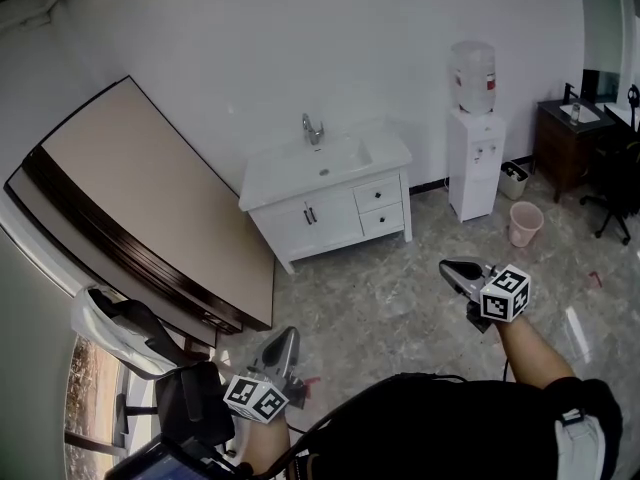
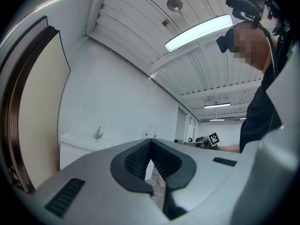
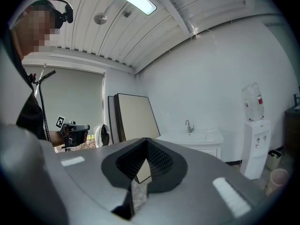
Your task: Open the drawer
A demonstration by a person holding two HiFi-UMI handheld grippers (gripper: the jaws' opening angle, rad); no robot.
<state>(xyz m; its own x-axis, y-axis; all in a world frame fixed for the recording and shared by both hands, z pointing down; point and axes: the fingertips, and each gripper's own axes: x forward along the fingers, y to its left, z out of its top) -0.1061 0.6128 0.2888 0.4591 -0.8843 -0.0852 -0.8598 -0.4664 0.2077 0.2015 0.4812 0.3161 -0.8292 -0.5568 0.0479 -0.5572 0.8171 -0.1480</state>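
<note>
Both pairs are closed on nothing. The left tongs (image 2: 150,144) show their ribbed pads meeting at the tip, with only wall and floor beyond; the right tongs (image 3: 146,142) look the same, pads together and empty; each points level across the room.

In the head view the left tongs (image 1: 288,336) sit low and left, and the right tongs (image 1: 447,265) are higher and to the right. Both aim up the frame toward the white cabinet (image 1: 300,223) against the far wall; bare floor (image 1: 400,298) lies between, so neither is close to touching it.

The task's thing is at the cabinet's right end: an upper drawer (image 1: 378,195) stacked on a lower drawer (image 1: 384,220), beside a pair of doors. Both look shut and flush; each front is white and wider than it is tall, its long axis running level along the cabinet face, with a small dark pull at the middle whose shape is too small to make out. The task does not say which drawer.

Judging from this, the right hand is nearer and better lined up; the pull would come straight back toward the person, after the gap is closed and the tongs are parted.
</note>
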